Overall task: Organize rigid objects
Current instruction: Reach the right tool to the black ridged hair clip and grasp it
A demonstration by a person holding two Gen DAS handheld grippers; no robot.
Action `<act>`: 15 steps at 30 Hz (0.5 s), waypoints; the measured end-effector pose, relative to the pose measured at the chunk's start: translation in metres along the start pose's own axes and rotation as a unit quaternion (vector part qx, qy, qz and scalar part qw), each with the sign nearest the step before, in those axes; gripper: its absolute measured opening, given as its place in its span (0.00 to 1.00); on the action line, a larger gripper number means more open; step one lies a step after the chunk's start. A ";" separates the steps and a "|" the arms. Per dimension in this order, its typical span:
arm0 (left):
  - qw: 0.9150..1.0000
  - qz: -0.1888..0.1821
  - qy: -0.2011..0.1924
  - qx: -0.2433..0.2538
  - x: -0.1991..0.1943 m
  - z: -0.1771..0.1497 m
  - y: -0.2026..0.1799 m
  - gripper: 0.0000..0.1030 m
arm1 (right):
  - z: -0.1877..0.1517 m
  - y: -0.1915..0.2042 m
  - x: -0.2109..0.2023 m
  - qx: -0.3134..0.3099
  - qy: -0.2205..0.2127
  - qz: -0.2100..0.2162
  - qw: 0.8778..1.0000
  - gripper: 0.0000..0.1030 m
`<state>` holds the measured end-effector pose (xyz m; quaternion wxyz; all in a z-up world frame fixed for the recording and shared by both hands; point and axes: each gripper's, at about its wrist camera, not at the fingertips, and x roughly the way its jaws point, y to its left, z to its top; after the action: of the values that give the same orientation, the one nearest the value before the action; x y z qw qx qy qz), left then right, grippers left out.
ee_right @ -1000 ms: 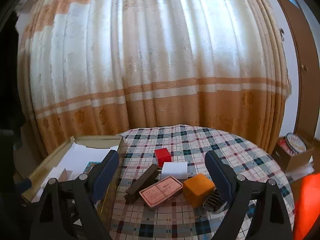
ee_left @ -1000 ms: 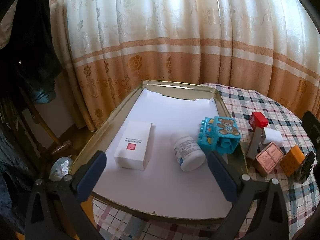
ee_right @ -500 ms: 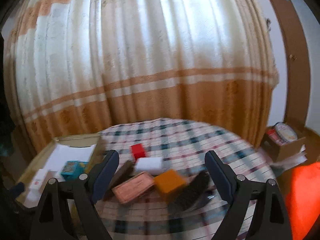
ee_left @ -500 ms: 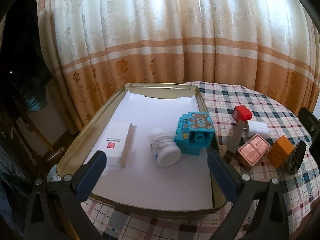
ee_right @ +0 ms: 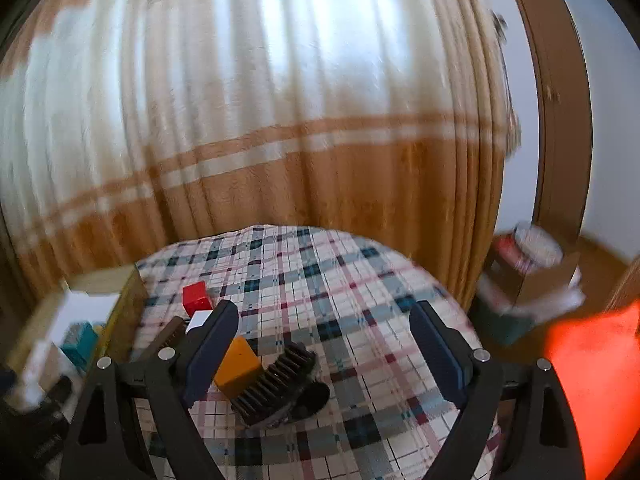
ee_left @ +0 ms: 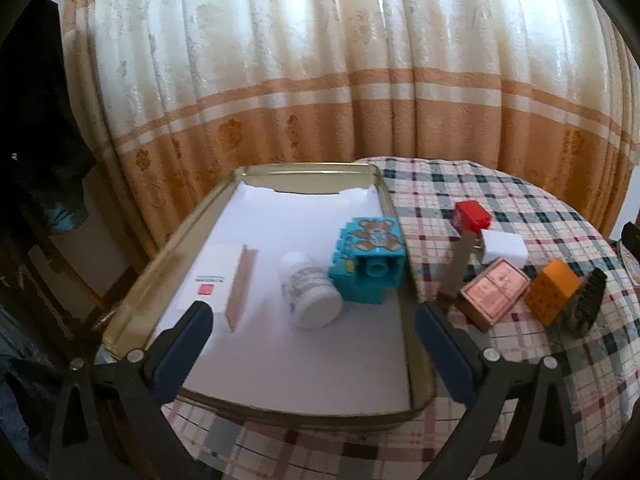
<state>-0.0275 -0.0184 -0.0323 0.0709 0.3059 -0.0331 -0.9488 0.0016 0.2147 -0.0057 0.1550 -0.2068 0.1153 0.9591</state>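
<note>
A gold tray [ee_left: 168, 248] lined with white paper holds a white box [ee_left: 210, 276], a white bottle [ee_left: 314, 296] on its side and a teal bear block [ee_left: 370, 264]. Right of it on the plaid cloth lie a red cube [ee_left: 472, 216], a white block [ee_left: 502, 246], a pink card box [ee_left: 494, 292], an orange block [ee_left: 552, 290] and a black ribbed piece [ee_left: 586, 306]. My left gripper [ee_left: 310, 354] is open above the tray's near edge, holding nothing. My right gripper [ee_right: 324, 350] is open over the cloth, with the black ribbed piece [ee_right: 276, 382] and orange block [ee_right: 236, 366] by its left finger.
A cream and orange curtain [ee_left: 360, 80] hangs close behind the round table [ee_right: 320, 280]. To the right stand a cardboard box with tins [ee_right: 532, 268], a wooden door [ee_right: 560, 120] and something bright orange [ee_right: 596, 384]. A dark flat bar [ee_left: 460, 268] leans beside the tray.
The left view has swung right, so the tray now sits more to the left. The right gripper has moved right across the table; the loose blocks have slid to its left finger.
</note>
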 end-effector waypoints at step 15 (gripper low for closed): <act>0.991 -0.066 0.007 0.119 -0.019 -0.022 -0.064 0.99 | -0.009 -0.006 0.011 -0.043 0.072 0.061 0.995 0.87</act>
<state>-0.0072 0.0470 -0.0458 -0.0287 0.3202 -0.1251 -0.9386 -0.0027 0.2201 -0.0193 0.0785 -0.2741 0.0967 0.9536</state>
